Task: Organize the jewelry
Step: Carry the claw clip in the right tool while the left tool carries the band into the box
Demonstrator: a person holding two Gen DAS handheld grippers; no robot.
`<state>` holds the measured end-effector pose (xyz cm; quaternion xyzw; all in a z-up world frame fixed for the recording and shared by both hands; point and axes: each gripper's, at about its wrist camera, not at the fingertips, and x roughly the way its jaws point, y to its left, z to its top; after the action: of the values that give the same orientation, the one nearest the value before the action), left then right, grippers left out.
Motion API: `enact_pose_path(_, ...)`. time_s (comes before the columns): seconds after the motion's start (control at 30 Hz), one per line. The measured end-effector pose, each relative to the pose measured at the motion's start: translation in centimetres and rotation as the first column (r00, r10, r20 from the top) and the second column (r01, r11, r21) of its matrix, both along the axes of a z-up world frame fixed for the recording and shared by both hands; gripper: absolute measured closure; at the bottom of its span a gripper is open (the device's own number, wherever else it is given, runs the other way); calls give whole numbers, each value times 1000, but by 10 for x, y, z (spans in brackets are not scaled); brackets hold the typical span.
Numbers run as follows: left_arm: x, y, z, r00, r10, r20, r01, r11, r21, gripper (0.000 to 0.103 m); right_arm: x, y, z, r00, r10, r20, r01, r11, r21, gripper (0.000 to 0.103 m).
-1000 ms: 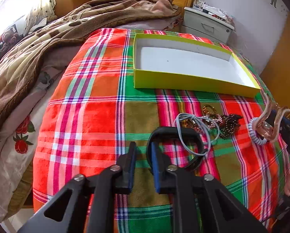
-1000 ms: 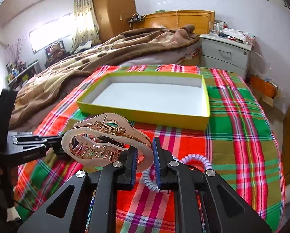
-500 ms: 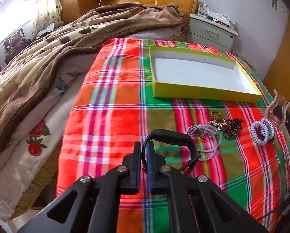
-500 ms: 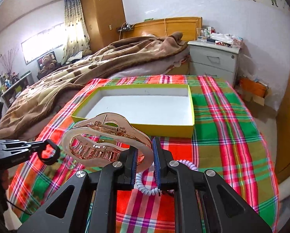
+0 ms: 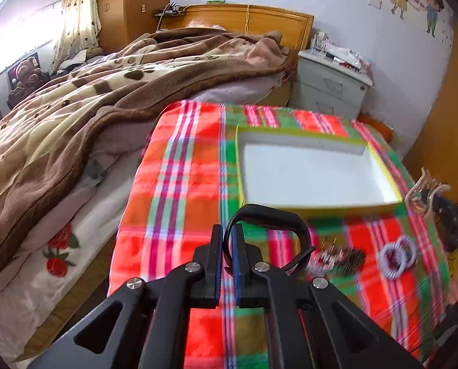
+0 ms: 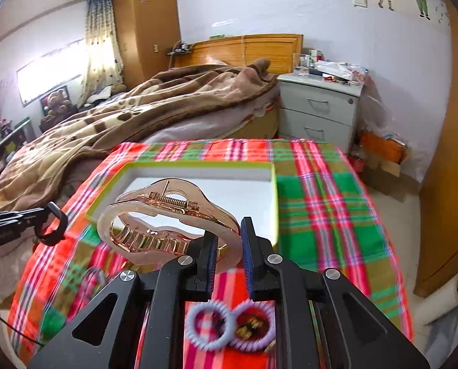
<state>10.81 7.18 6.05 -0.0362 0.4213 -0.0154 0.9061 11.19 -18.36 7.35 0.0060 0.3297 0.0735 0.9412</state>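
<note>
Two grippers are both busy. Your left gripper (image 5: 225,249) is closed on a black band (image 5: 268,215), which it holds up above the plaid cloth (image 5: 173,190). Your right gripper (image 6: 227,246) is clamped on the edge of a rose-gold hair claw (image 6: 167,218), in the air near the front wall of the yellow box (image 5: 379,163). Below it, on the cloth, two lilac coil hair ties (image 6: 229,323) lie touching each other. A blurred pile of dark beads (image 5: 342,255) lies near them.
</note>
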Motion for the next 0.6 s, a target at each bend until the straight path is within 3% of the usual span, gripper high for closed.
enact_pose_path(0.27,52,-10,5,1000,-11,20,12,999,-32,97,54,-4,-2,998,-33,-47,30,998,-62,87)
enact_pose_path(0.6,116,-28,-17,999,-37,-26,36,999,-35,97,112,-3,-25,989,-48,-137,29,991,-134,87)
